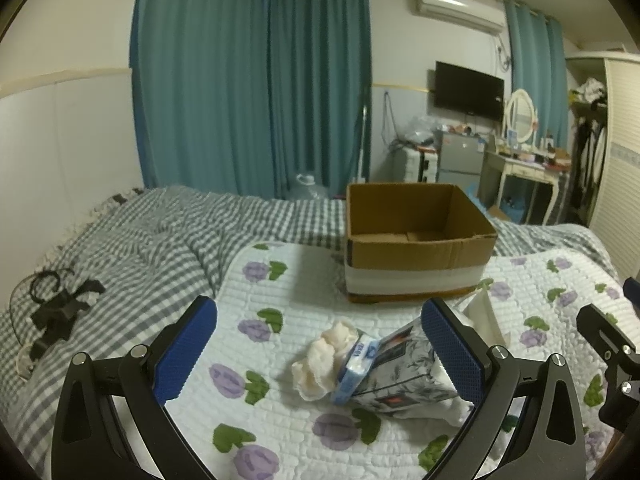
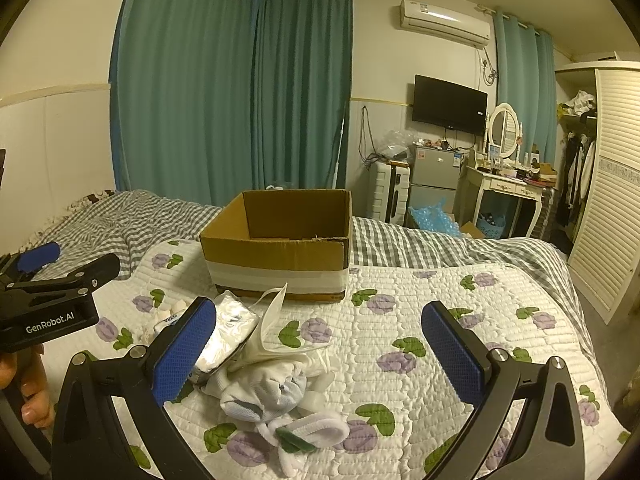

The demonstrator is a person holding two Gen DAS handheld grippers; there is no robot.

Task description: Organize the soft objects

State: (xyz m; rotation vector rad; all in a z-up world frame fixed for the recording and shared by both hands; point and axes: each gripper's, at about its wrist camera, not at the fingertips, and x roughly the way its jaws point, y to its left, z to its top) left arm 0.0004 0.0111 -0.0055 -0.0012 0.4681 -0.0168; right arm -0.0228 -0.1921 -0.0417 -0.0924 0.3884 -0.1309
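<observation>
An open cardboard box (image 1: 416,240) stands on the floral quilt (image 1: 280,304); it also shows in the right wrist view (image 2: 280,248). A pile of soft things lies in front of it: a cream cloth (image 1: 324,360), a blue tissue pack (image 1: 356,368) and a patterned tissue pack (image 1: 404,376). In the right wrist view the pile holds a silver pack (image 2: 228,332), a white mask (image 2: 272,320) and white socks (image 2: 272,392). My left gripper (image 1: 320,348) is open over the pile. My right gripper (image 2: 320,352) is open, just right of the pile.
A grey checked blanket (image 1: 160,232) covers the bed's far part. A black clamp with a cable (image 1: 60,316) lies at the left. Beyond the bed stand a small fridge (image 2: 436,176), a dressing table (image 2: 508,188) and a wardrobe (image 2: 608,200).
</observation>
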